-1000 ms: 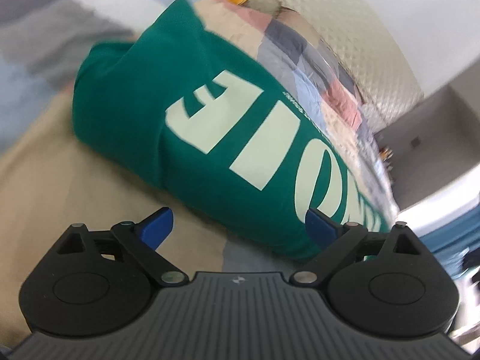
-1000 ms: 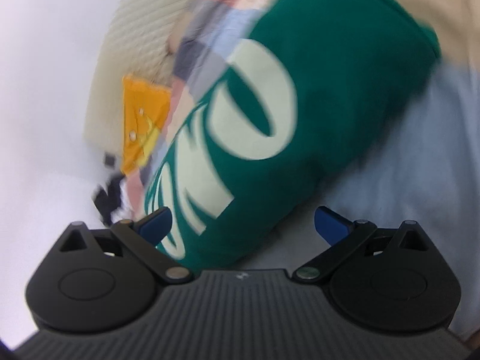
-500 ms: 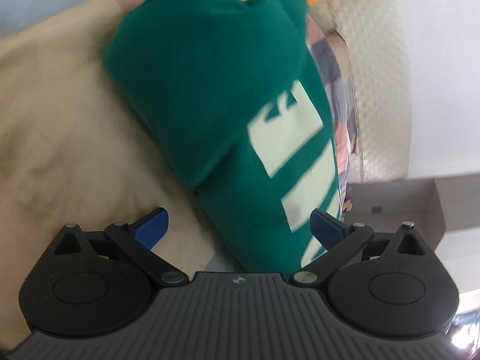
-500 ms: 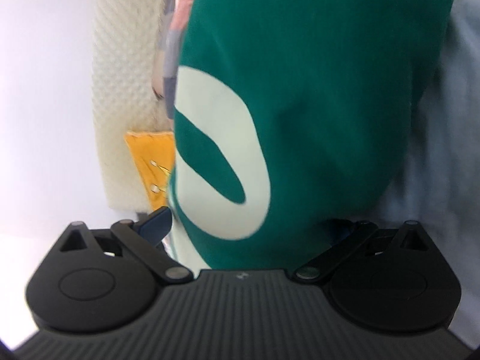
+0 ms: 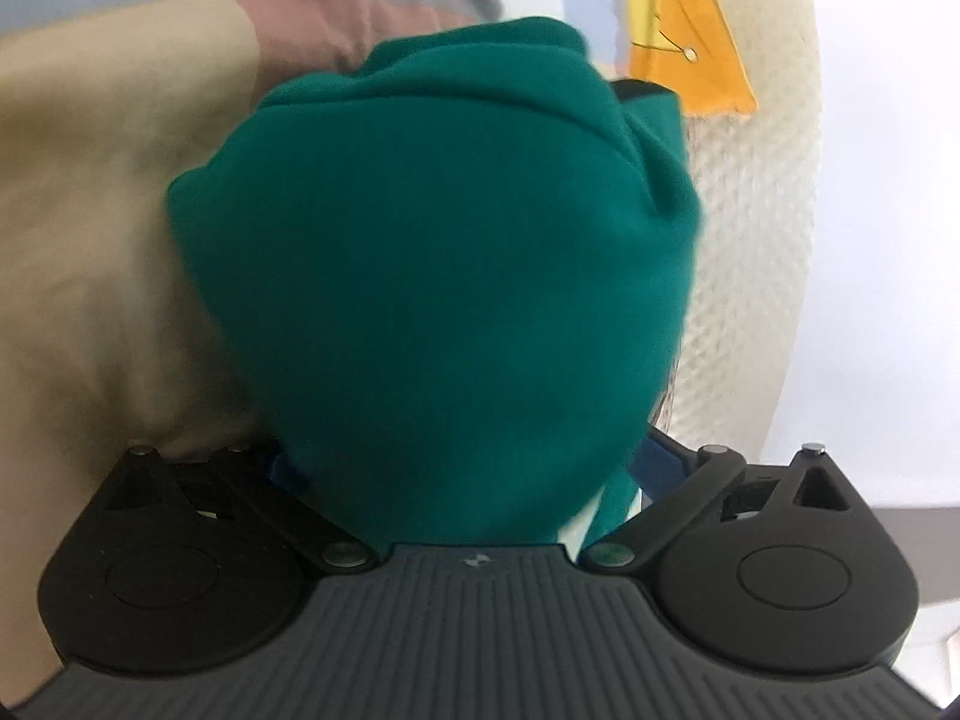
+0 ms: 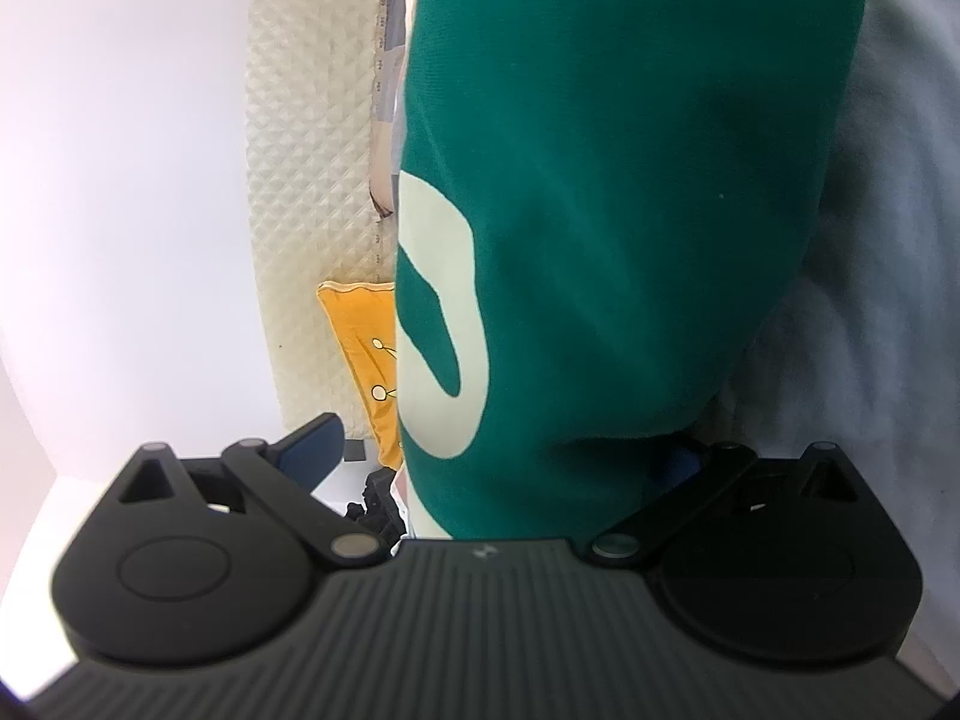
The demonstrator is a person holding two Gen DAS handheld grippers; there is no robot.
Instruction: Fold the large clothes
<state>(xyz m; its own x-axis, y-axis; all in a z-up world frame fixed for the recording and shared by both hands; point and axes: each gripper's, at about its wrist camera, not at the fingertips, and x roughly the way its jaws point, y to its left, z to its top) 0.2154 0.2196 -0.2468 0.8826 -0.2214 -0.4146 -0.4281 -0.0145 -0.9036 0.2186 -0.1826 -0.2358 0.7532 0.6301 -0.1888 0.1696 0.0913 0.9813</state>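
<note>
A folded green sweatshirt (image 5: 432, 270) with pale lettering (image 6: 438, 324) lies on a patchwork bedspread (image 5: 90, 240). In the left wrist view its plain green end fills the middle and reaches into my left gripper (image 5: 474, 471), whose blue fingertips (image 5: 660, 468) stand wide apart on either side of the cloth. In the right wrist view the other end of the sweatshirt (image 6: 630, 180) sits between the spread fingers of my right gripper (image 6: 501, 450). The cloth hides most of the right-hand blue fingertip (image 6: 684, 459). Both grippers are open around the bundle.
A yellow cushion (image 5: 678, 30) leans against a cream quilted headboard (image 5: 756, 240) beyond the sweatshirt; both also show in the right wrist view, cushion (image 6: 360, 348) and headboard (image 6: 312, 150). Pale blue bedding (image 6: 888, 240) lies to the right. A white wall (image 6: 120, 180) stands behind.
Both grippers have closed in on the sweatshirt's two ends. The cloth, ahead of the fingers a second ago, now lies between them. The fingers have stayed spread.
</note>
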